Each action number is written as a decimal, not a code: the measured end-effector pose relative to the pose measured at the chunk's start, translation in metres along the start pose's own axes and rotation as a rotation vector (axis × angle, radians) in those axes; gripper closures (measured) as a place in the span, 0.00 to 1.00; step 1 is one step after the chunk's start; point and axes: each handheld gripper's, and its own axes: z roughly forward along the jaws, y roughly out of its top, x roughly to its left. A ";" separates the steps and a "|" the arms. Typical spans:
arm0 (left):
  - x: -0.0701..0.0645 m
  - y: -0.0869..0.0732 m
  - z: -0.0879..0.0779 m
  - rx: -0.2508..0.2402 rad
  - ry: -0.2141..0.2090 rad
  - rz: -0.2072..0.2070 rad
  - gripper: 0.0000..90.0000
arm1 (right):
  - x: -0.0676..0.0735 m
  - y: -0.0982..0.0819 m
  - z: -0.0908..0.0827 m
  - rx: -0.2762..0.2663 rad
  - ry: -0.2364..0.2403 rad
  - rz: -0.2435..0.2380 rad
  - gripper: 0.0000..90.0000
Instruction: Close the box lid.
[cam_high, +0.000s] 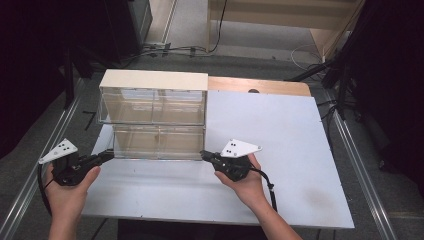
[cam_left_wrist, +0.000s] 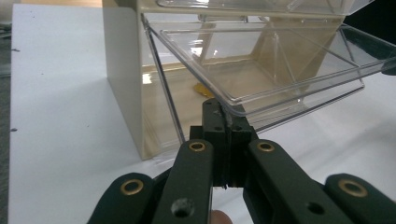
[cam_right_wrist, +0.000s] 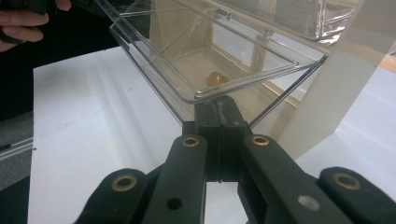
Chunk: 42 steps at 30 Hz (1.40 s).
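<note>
A white table (cam_high: 280, 165) fills the frame's centre, a clear drawer cabinet (cam_high: 153, 112) at its upper left—its lower drawer (cam_high: 159, 142) pulled out, the left gripper (cam_high: 107, 156) and right gripper (cam_high: 204, 154) each clamped on a front corner.

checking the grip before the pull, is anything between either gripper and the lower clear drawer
Nothing visible. The left gripper is shut on the lower clear drawer at its left front corner, and the right gripper is shut on its right front corner. The white tabletop in front of the drawer is bare.
</note>
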 end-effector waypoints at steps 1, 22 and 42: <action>0.001 -0.001 0.000 -0.002 -0.001 -0.004 1.00 | 0.000 0.000 0.000 0.001 -0.001 0.000 0.98; 0.006 -0.008 0.005 0.037 0.006 -0.018 1.00 | -0.001 -0.007 0.005 0.040 -0.012 0.000 0.98; 0.011 -0.013 0.004 0.040 0.019 -0.030 1.00 | -0.003 -0.014 0.007 0.067 -0.010 -0.004 0.97</action>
